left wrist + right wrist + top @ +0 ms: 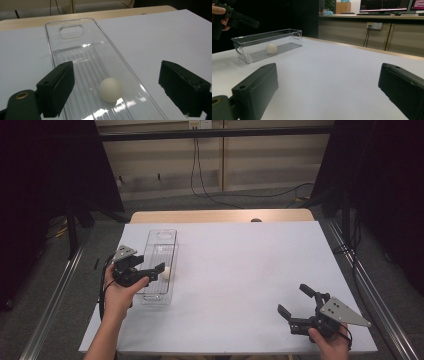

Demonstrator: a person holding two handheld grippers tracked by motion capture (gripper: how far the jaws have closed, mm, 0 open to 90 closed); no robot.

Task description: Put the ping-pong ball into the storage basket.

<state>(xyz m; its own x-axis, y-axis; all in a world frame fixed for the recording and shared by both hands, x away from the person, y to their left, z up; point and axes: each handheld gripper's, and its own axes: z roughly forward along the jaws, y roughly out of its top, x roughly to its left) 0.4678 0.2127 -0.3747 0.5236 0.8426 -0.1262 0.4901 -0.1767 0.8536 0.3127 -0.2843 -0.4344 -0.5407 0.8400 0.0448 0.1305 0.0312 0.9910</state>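
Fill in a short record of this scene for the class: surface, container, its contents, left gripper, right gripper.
surface: white table
container: clear bin, long, with handle cut-outs, at the table's left
contents: one white ball on the bin's ribbed floor, free of the jaws
left gripper: open, over the bin, ball below it
right gripper: open, holding nothing, at the table's near right, far from the bin

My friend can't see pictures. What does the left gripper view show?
A white ball lies inside a long clear plastic bin on a white table. The left gripper stands open above it, one black jaw at each side, not touching the ball.
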